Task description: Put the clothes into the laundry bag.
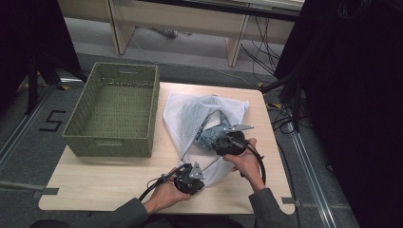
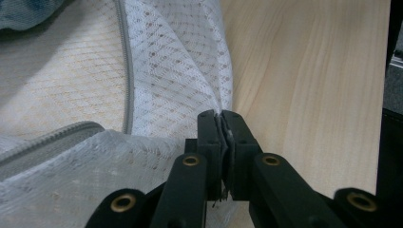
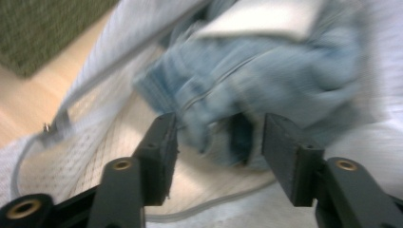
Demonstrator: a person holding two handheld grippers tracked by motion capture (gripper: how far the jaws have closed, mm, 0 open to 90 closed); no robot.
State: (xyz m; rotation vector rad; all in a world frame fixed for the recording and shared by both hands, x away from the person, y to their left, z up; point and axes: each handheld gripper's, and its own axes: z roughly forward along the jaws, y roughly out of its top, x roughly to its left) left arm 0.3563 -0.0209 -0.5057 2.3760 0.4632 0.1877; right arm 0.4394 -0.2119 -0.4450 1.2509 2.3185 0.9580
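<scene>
A white mesh laundry bag (image 1: 185, 118) lies open on the wooden table (image 1: 95, 185), with a blue denim garment (image 1: 209, 135) in its mouth. My left gripper (image 1: 196, 170) is at the bag's near edge. In the left gripper view its jaws (image 2: 221, 118) are shut on a pinch of the white mesh (image 2: 180, 71), beside the grey zipper (image 2: 126, 71). My right gripper (image 1: 217, 138) sits at the denim. In the right gripper view its jaws (image 3: 218, 137) stand apart, a fold of the blurred denim (image 3: 266, 80) hangs between them, and a gap shows at the right pad.
A green woven basket (image 1: 114, 142) stands at the table's left, with nothing in it. Bare tabletop lies in front of the basket and right of the bag. Dark curtains and cables flank the table, and a wooden bench stands behind it.
</scene>
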